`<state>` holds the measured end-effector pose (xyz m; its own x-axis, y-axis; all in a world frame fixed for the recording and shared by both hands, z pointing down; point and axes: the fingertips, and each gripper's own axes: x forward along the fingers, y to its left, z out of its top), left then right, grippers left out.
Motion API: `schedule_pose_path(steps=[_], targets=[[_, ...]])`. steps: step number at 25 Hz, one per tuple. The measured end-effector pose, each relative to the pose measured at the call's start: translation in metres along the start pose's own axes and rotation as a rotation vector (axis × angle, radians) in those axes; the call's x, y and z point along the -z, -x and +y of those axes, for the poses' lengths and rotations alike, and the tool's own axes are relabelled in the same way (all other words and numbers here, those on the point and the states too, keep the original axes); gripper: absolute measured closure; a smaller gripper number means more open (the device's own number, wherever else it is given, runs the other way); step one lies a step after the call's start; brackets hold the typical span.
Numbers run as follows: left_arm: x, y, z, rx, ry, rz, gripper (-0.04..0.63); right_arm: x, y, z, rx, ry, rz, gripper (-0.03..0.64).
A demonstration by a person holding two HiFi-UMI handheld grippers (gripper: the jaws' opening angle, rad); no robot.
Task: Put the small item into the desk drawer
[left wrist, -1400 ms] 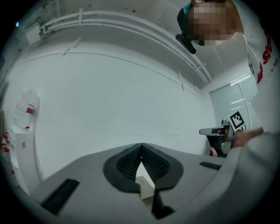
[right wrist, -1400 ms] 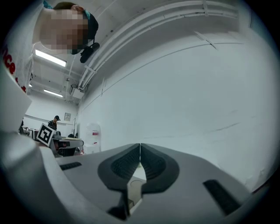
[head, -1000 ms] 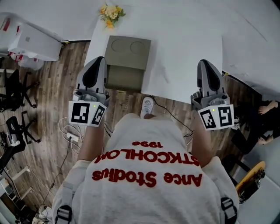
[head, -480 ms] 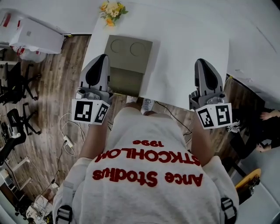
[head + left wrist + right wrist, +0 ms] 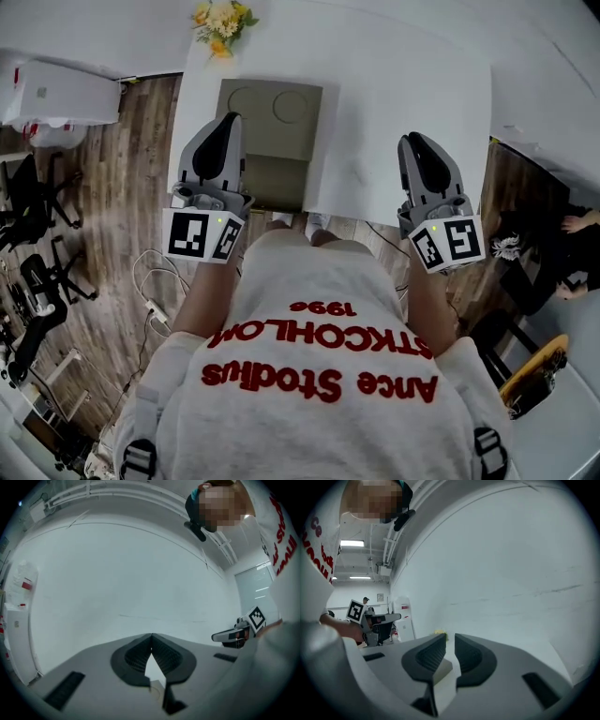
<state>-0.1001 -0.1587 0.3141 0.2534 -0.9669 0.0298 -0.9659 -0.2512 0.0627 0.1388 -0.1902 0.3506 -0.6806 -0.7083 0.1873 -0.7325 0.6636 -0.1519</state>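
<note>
No view shows the small item; nothing sits between either pair of fingers, and I cannot find it on the desk [image 5: 394, 94]. The olive-grey drawer unit [image 5: 270, 112], with two round recesses on its top, lies just ahead of the left gripper [image 5: 151, 637] and a little to the right of its fingertips. It is well to the left of the right gripper [image 5: 450, 639]. Whether its drawer stands out I cannot tell.

The left fingers meet at their tips, empty. The right fingers have just been opening and stand slightly apart with only bare desk beyond them. A bunch of yellow flowers [image 5: 217, 17] sits beyond the unit, far ahead of the left fingertips.

I judge this the approach, before any pick. Next the item must be found, and the right fingers likely need to spread wider to take it.
</note>
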Motion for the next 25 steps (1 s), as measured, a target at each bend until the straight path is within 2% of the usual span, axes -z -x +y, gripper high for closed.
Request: schedule_pose_path(steps=[5,11,17,20,23,25], targets=[[0.025,-0.006,0.001,0.028,0.041,0.057,0.588,0.069,-0.013,-0.011,0.02,-0.105,0.16,0.508],[0.044,-0.006,0.004,0.048,0.056,0.108,0.588,0.151,-0.022,-0.007,0.0,-0.119,0.368,0.457],[0.055,-0.005,0.004,0.057,0.066,0.141,0.588,0.214,-0.025,0.0,-0.026,-0.12,0.538,0.425],[0.059,-0.003,0.004,0.061,0.07,0.155,0.588,0.238,-0.023,0.003,-0.028,-0.082,0.617,0.42],[0.062,0.0,0.003,0.065,0.074,0.165,0.588,0.252,-0.019,0.004,-0.023,-0.066,0.652,0.436],[0.061,0.001,0.003,0.067,0.071,0.165,0.588,0.255,-0.017,0.005,-0.019,-0.059,0.657,0.473]])
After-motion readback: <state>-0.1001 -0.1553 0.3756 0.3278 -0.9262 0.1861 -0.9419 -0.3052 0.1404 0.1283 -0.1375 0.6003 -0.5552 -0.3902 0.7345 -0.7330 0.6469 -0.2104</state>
